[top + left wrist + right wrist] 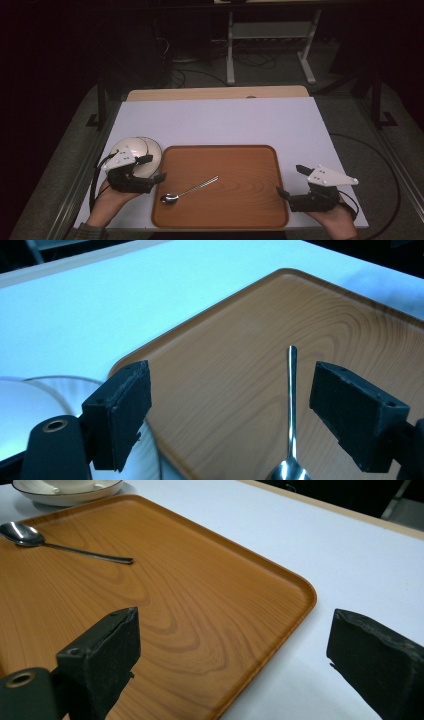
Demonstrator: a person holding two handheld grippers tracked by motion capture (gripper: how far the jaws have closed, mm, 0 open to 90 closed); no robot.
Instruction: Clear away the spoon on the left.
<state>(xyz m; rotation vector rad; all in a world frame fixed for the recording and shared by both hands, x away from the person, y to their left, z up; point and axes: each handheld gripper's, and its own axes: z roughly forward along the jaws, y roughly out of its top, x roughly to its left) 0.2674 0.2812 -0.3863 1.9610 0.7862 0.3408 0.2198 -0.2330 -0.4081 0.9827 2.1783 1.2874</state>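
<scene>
Spoon [187, 192] released on the tray [250, 165], both sets of fingers wide apart.
It lies at my left gripper's [150, 169] 3 o'clock; a careless swing could knock the bowl [145, 150] beneath it.

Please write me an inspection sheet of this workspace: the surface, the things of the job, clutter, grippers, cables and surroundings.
Surface: white table top, a wooden strip along its far edge.
Job's things: metal spoon lying flat on the wooden tray, bowl end toward the tray's left edge; white bowls stacked on the table just left of the tray.
Clutter: nothing seen.
Grippers: left gripper open over the tray's left edge, nothing between its jaws; right gripper open at the tray's right edge, also holding nothing.
Cables: a black cable loops on the floor at the right.
Surroundings: dark room; white table legs and cords on the floor behind.
</scene>
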